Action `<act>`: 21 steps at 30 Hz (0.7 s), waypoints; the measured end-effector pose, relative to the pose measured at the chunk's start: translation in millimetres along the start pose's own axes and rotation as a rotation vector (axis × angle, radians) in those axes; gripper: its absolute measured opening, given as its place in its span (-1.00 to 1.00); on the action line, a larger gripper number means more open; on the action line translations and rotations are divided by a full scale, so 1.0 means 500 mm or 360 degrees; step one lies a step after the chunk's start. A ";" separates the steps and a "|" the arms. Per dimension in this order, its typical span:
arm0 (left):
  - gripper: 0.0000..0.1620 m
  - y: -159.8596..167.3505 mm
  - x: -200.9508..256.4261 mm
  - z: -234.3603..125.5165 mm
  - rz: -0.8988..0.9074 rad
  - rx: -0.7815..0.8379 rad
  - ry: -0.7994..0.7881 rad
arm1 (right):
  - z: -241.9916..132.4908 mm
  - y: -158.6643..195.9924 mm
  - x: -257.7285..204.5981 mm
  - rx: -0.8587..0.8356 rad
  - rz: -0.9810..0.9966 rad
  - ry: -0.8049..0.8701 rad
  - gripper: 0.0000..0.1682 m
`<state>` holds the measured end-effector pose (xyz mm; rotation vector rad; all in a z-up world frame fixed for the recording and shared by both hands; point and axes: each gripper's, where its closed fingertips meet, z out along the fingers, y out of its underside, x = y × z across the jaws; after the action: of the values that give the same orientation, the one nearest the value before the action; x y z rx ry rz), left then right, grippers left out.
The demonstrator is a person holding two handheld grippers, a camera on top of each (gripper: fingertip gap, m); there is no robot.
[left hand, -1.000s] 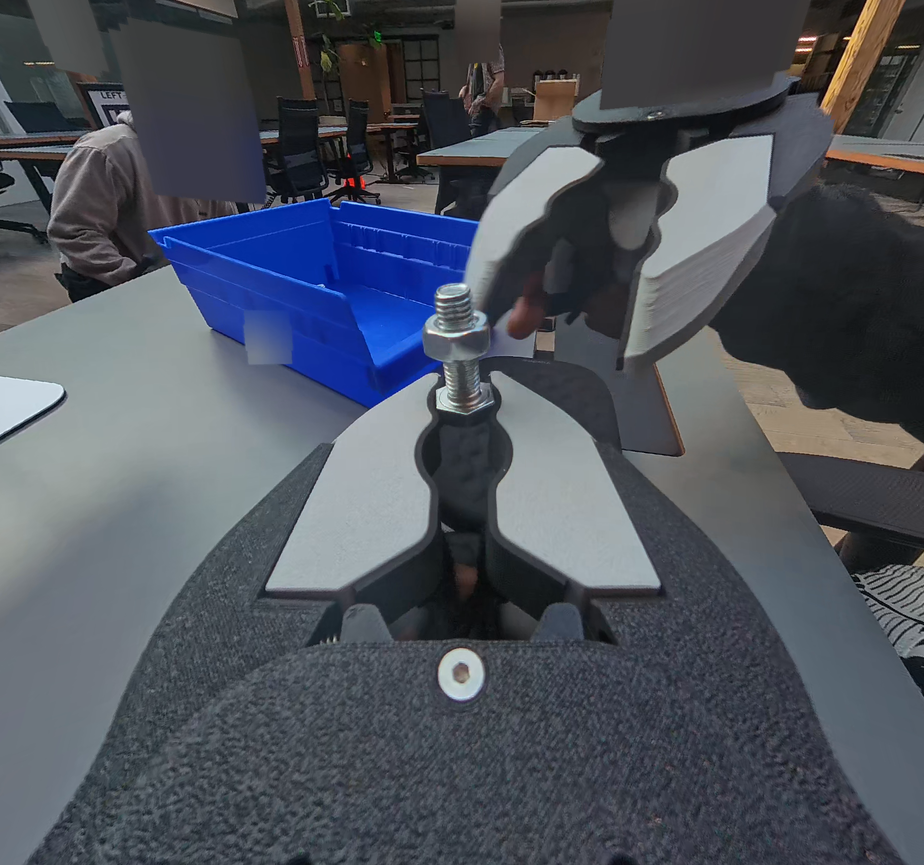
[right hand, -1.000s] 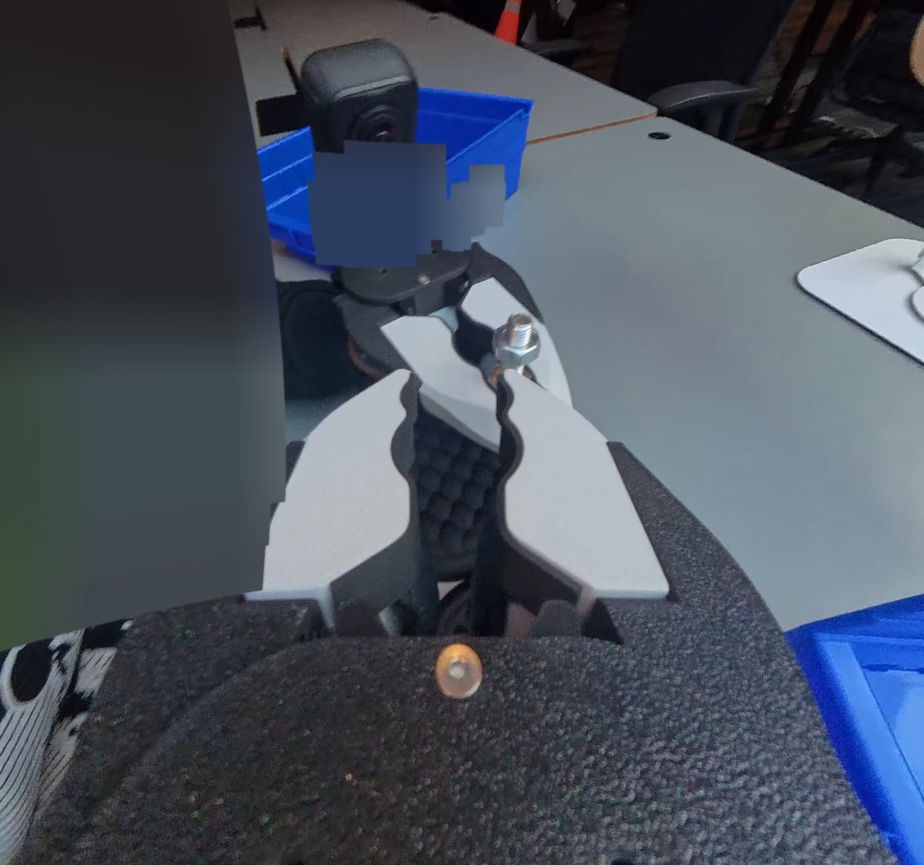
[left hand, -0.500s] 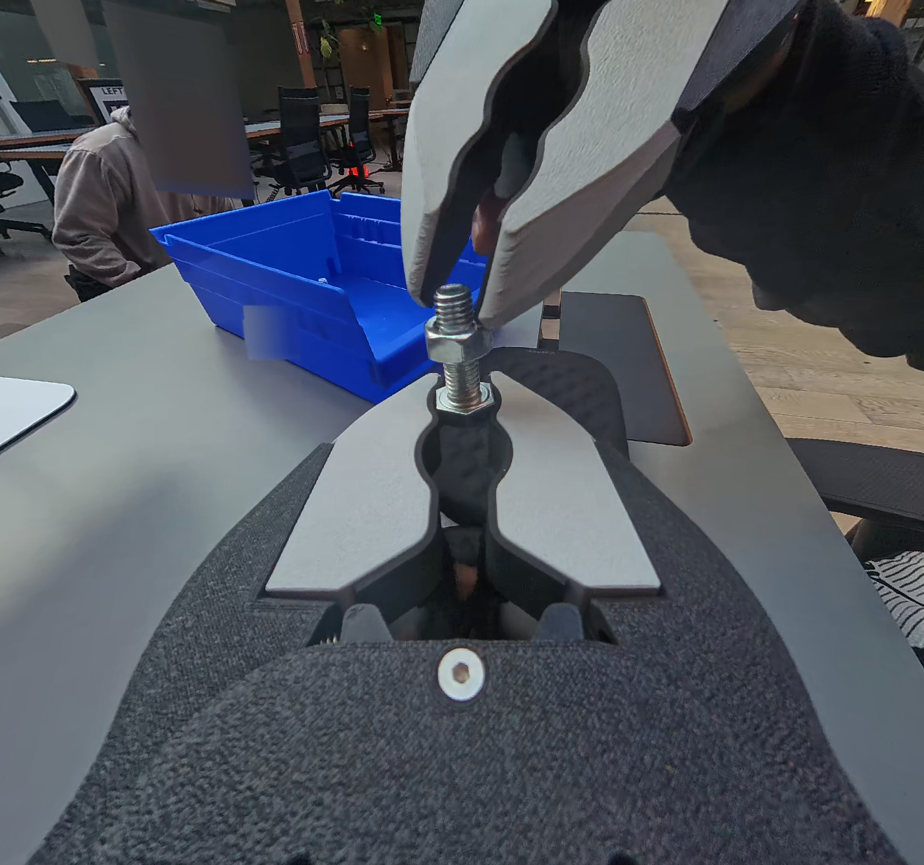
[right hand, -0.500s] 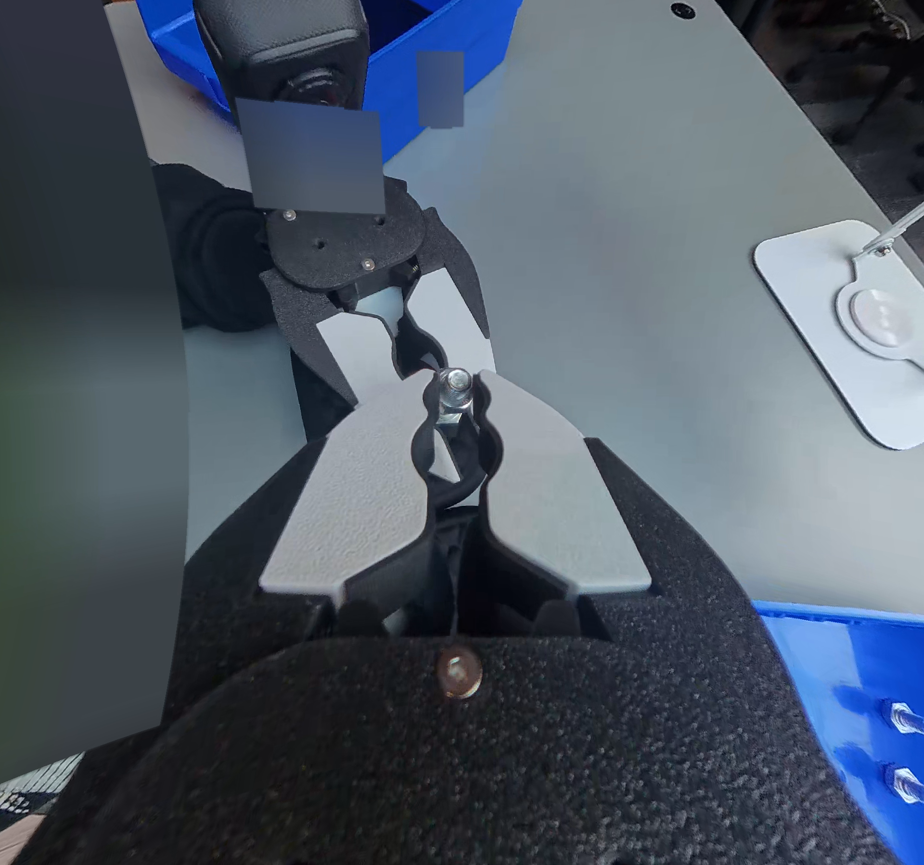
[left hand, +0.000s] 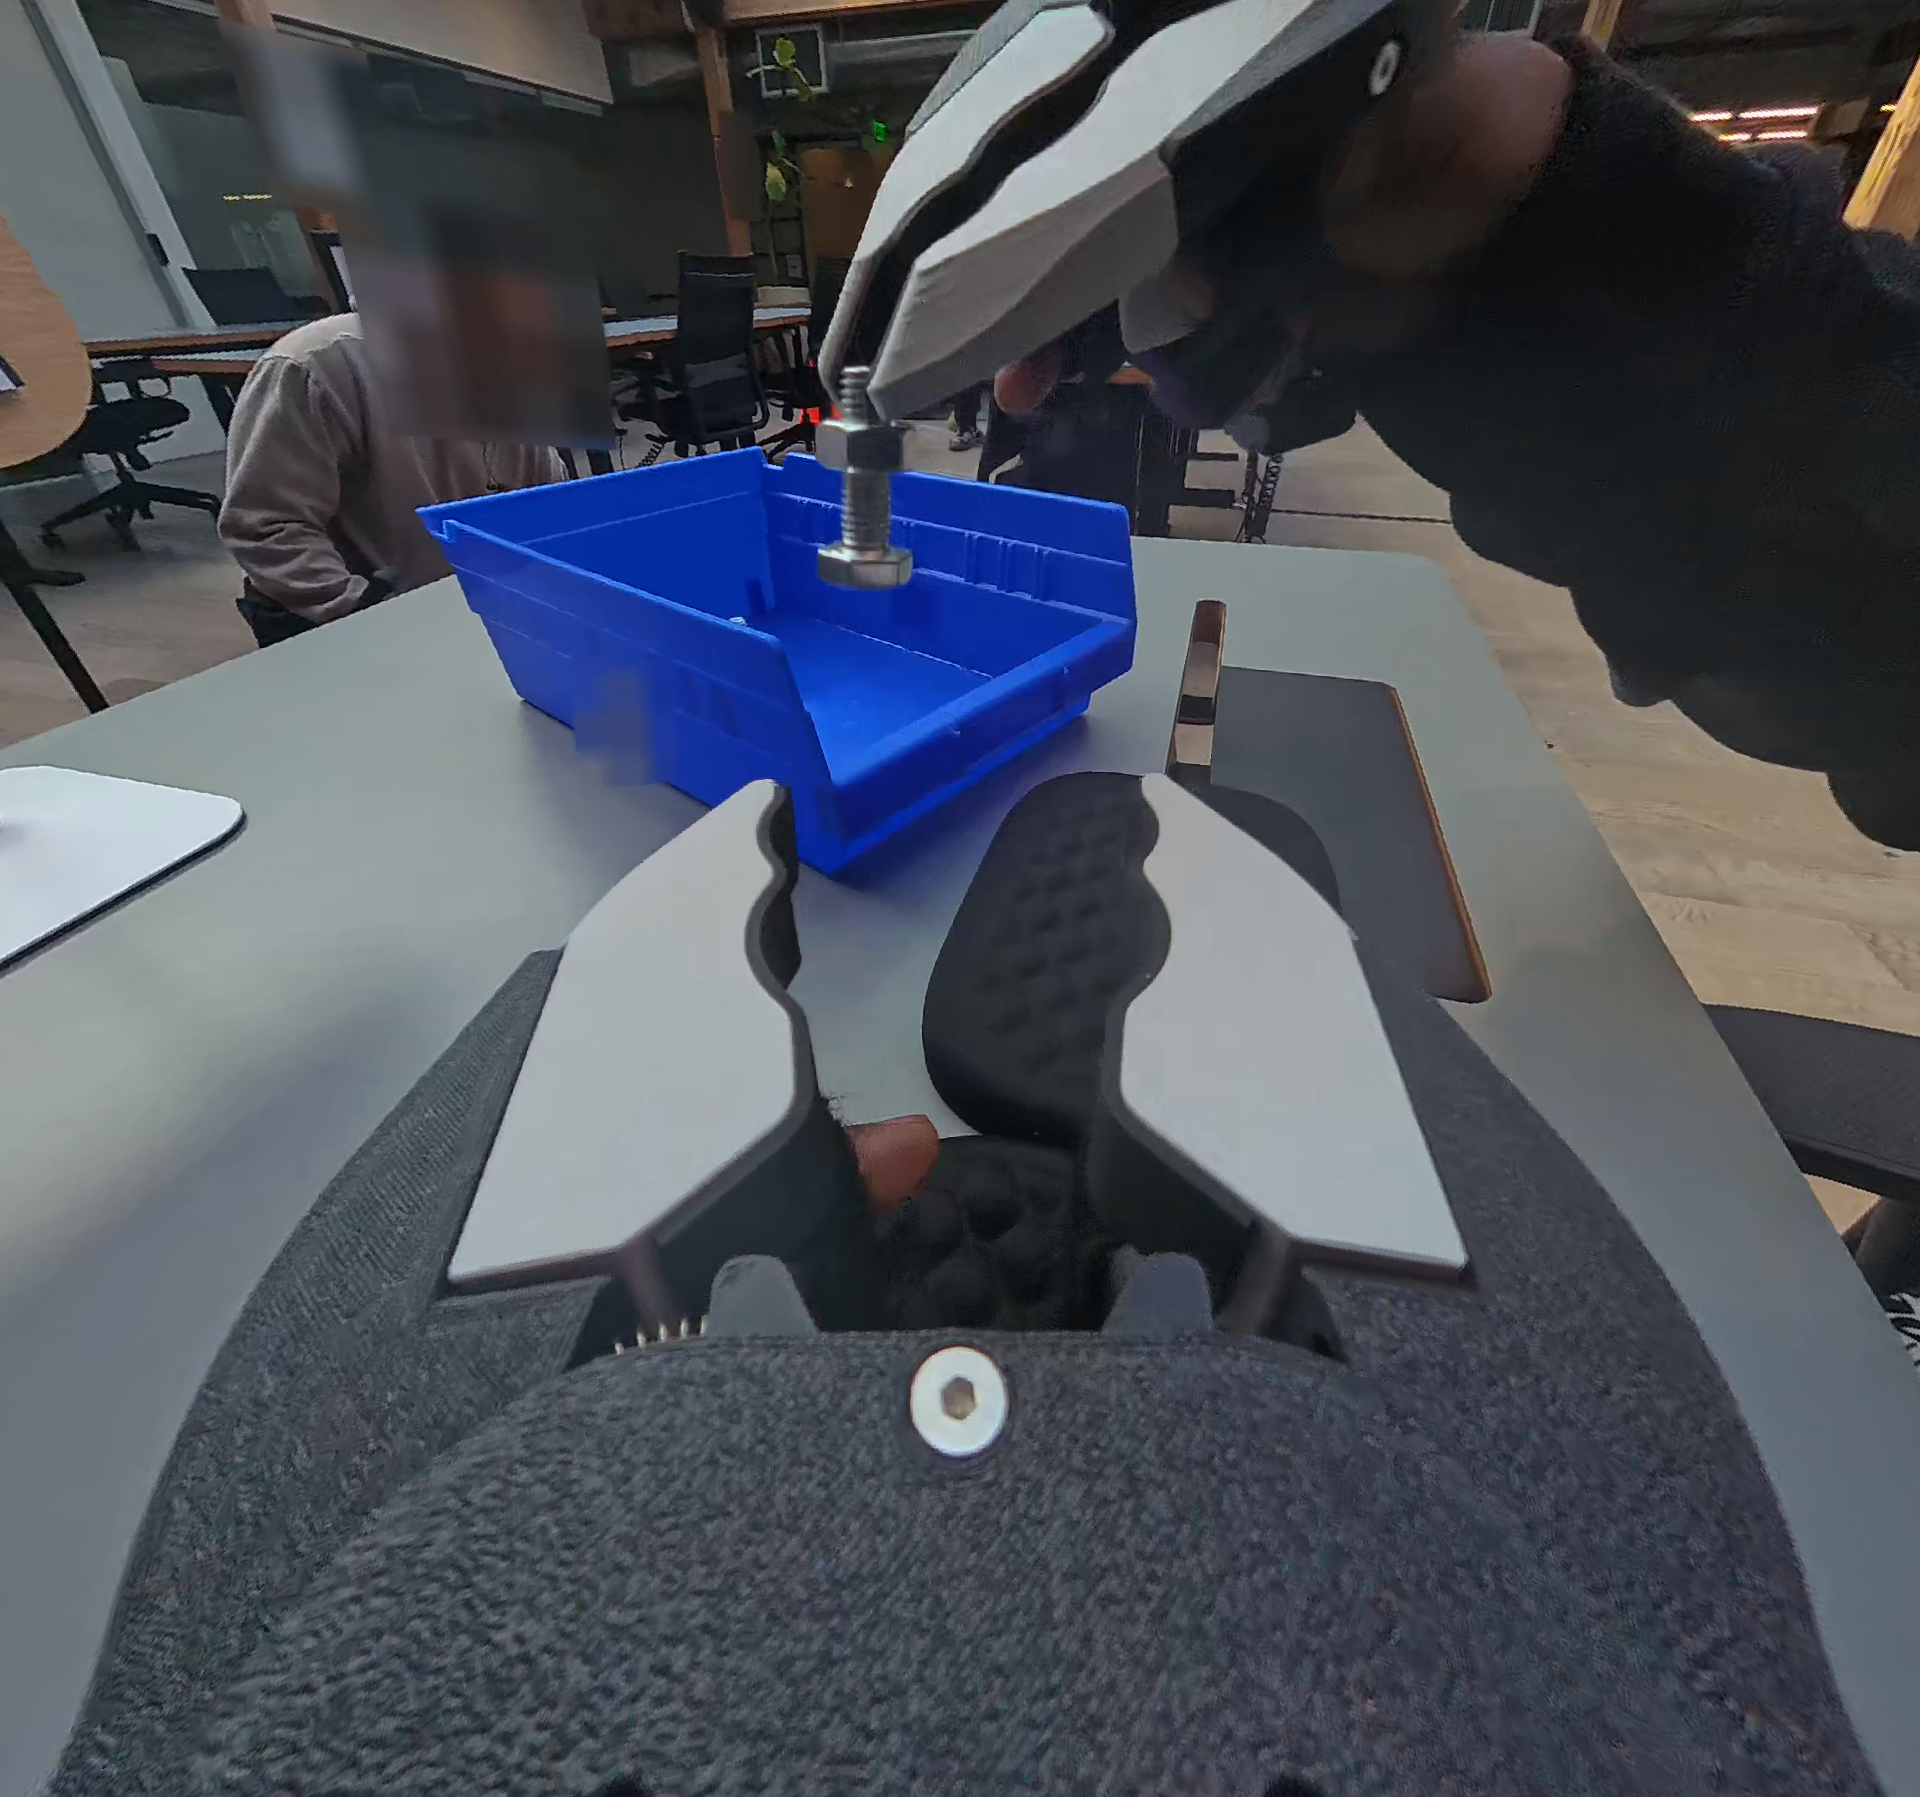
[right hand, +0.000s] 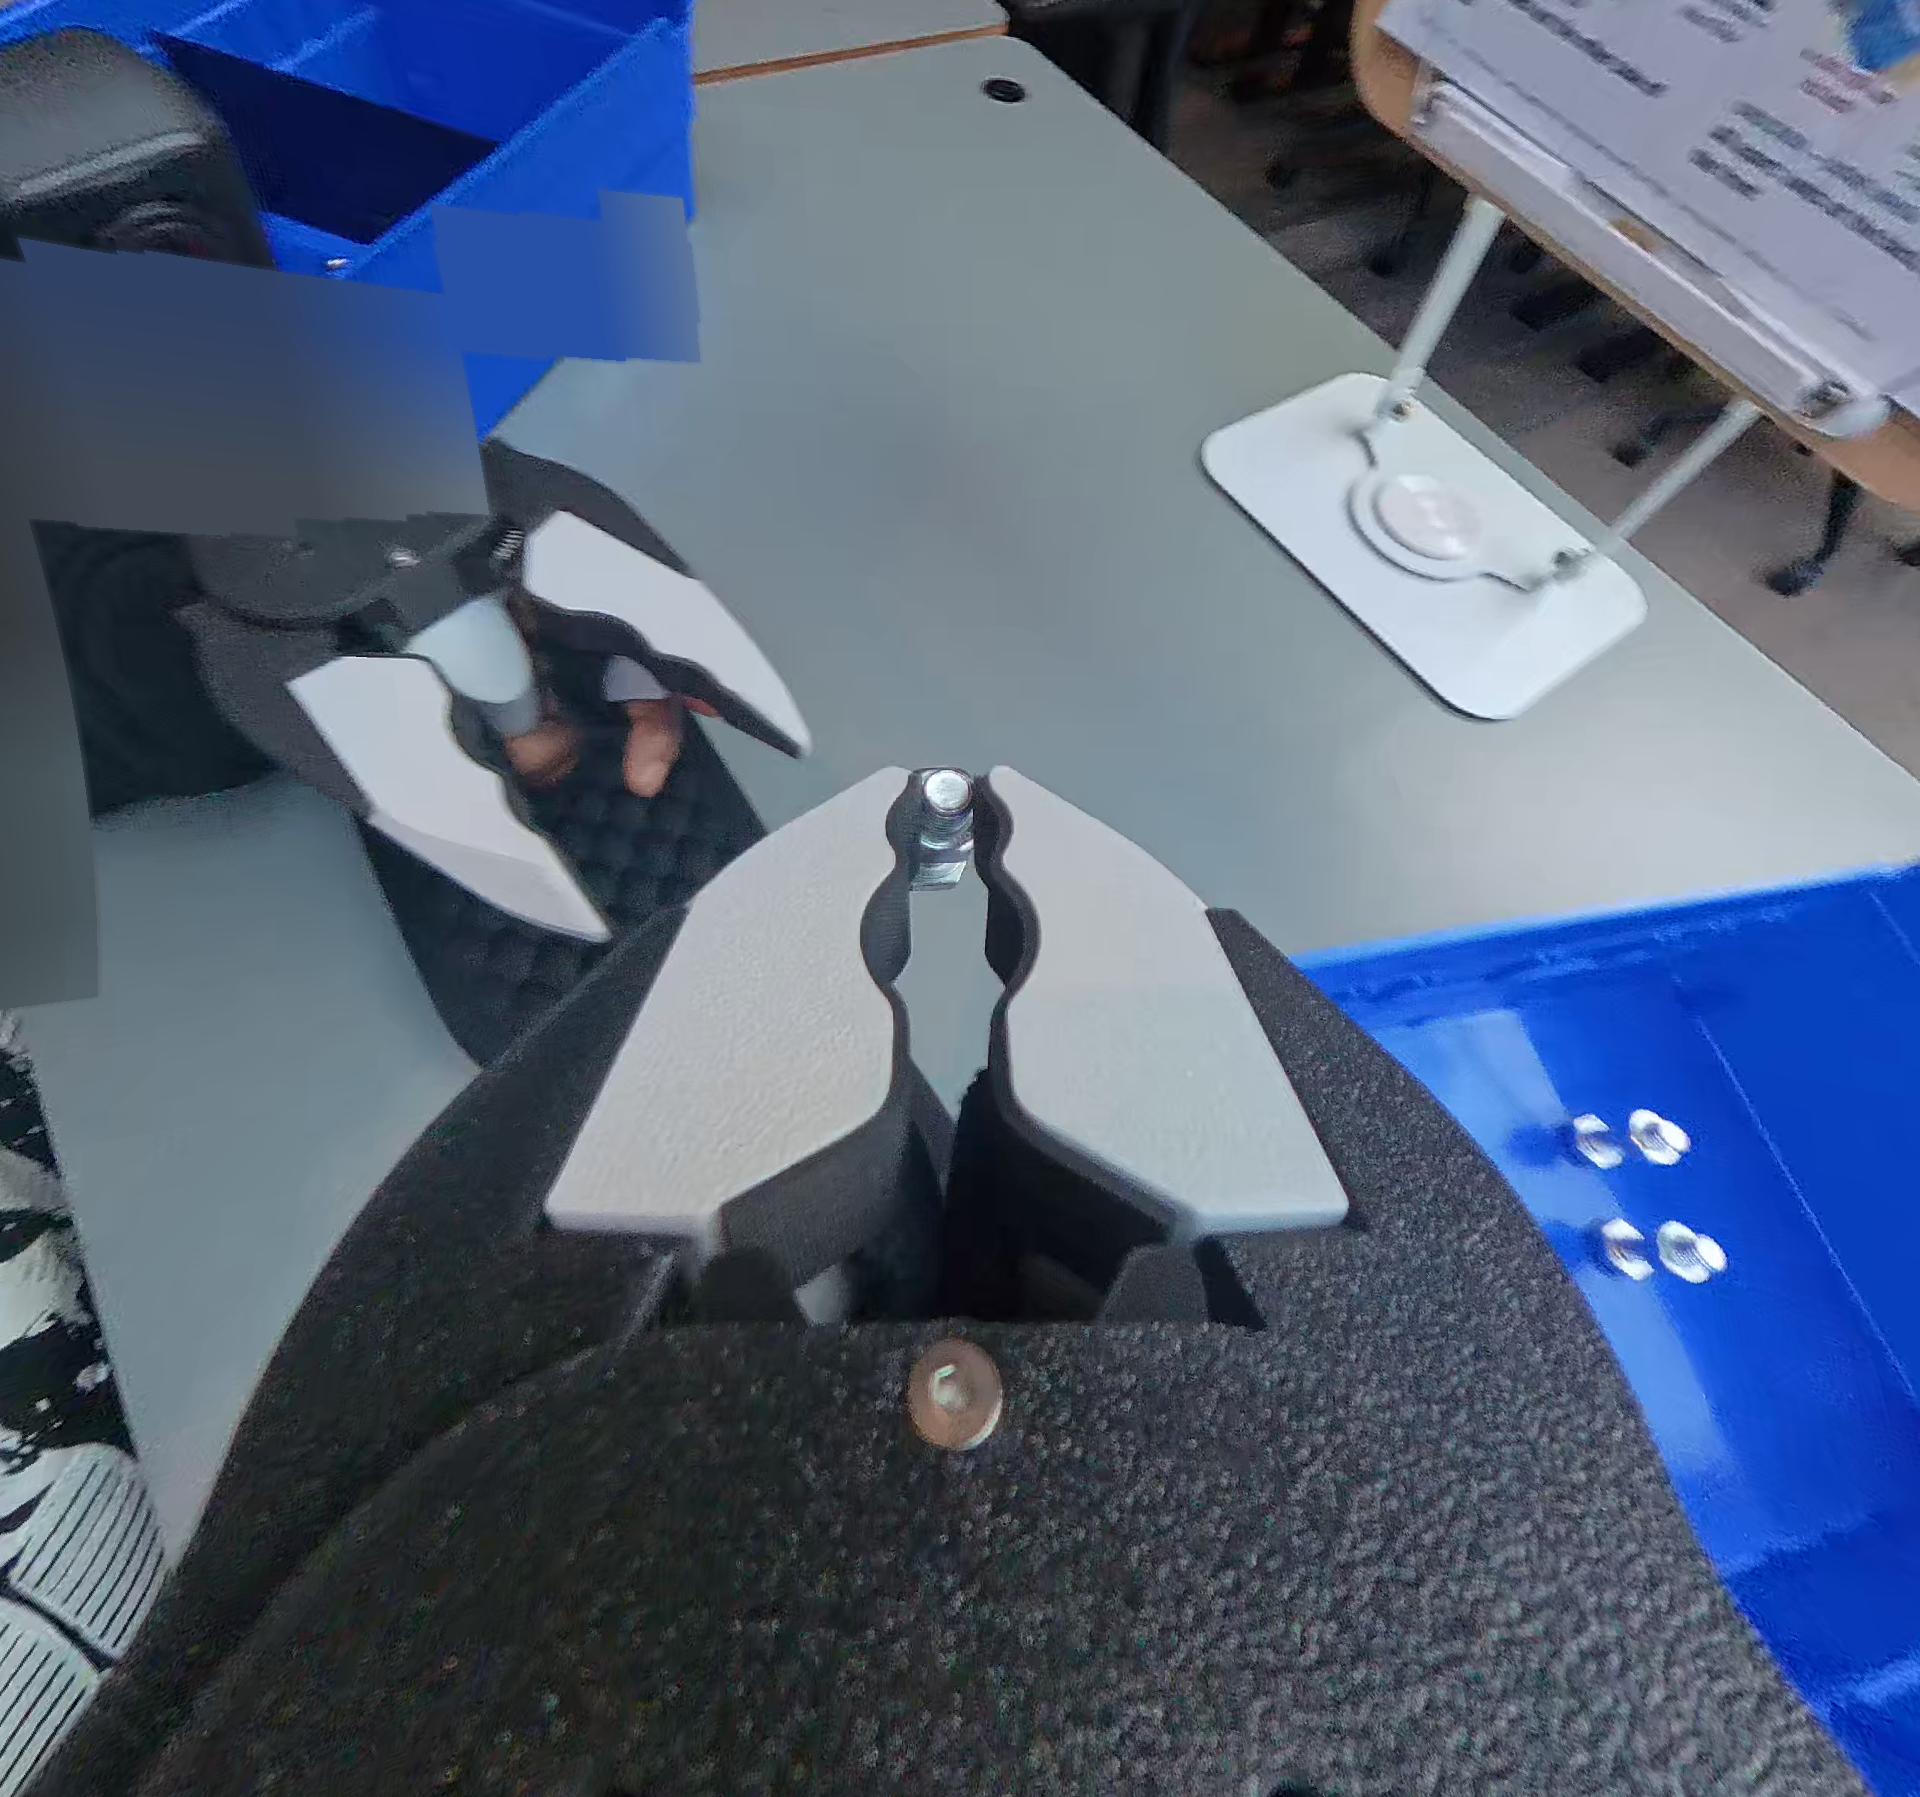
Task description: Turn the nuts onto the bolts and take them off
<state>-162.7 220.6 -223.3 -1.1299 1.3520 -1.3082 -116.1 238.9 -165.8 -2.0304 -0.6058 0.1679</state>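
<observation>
Bolt hangs head-down in the air, above the far blue bin, nut threaded high on the shank just below the threaded tip. In the right wrist view the same bolt sits pinched at the very front of the grey fingers.

Risks, as judged from here:
- Grip is at the extreme fingertips, on thread or on the nut itself; cannot tell which. A small contact patch on round steel could let the bolt pivot or slip out, dropping to the bench or into the bin.
- If the hold is on the nut alone, any twist may spin the nut and the bolt could work free under its own weight.
- Only one gripper has the piece, so nothing steadies the head; turning the nut off needs a second hold first.

Fingers:
- Right gripper: nearly closed, tips clamped on the top of the bolt, pointing down from upper right. Nothing else touched.
- Left gripper: spread wide and empty, low over the bench, near the bin's front corner and well below the bolt. In the right wrist view it lies off to the left, apart from the bolt.

A second bin at the right holds several loose nuts.
</observation>
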 end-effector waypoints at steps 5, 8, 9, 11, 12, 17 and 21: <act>-0.08 -0.003 -0.019 -0.004 -0.0046 0.0005 -0.0072 | -0.050 0.069 0.198 -0.0113 0.0246 0.0439 -0.90; -0.03 -0.002 -0.025 -0.005 -0.0057 0.0005 -0.0091 | -0.059 0.129 0.294 -0.0196 0.0424 0.0606 -0.89; -0.03 -0.002 -0.026 -0.006 -0.0059 0.0001 -0.0092 | -0.059 0.154 0.322 -0.0238 0.0479 0.0653 -0.89; -0.03 -0.003 -0.027 -0.007 -0.0065 0.0004 -0.0086 | -0.053 0.209 0.369 -0.0347 0.0596 0.0729 -0.89; -0.03 -0.003 -0.027 -0.007 -0.0064 0.0005 -0.0085 | -0.048 0.237 0.387 -0.0399 0.0651 0.0763 -0.89; -0.05 -0.006 -0.031 -0.010 -0.0062 0.0012 -0.0093 | -0.021 0.347 0.451 -0.0584 0.0851 0.0936 -0.89; -0.06 -0.003 -0.030 -0.010 -0.0062 -0.0005 -0.0087 | -0.013 0.382 0.469 -0.0696 0.0849 0.1051 -0.89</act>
<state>-165.2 236.4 -221.4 -1.1910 1.2982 -1.2944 156.1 270.1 -294.2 -2.4459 0.3499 -0.3457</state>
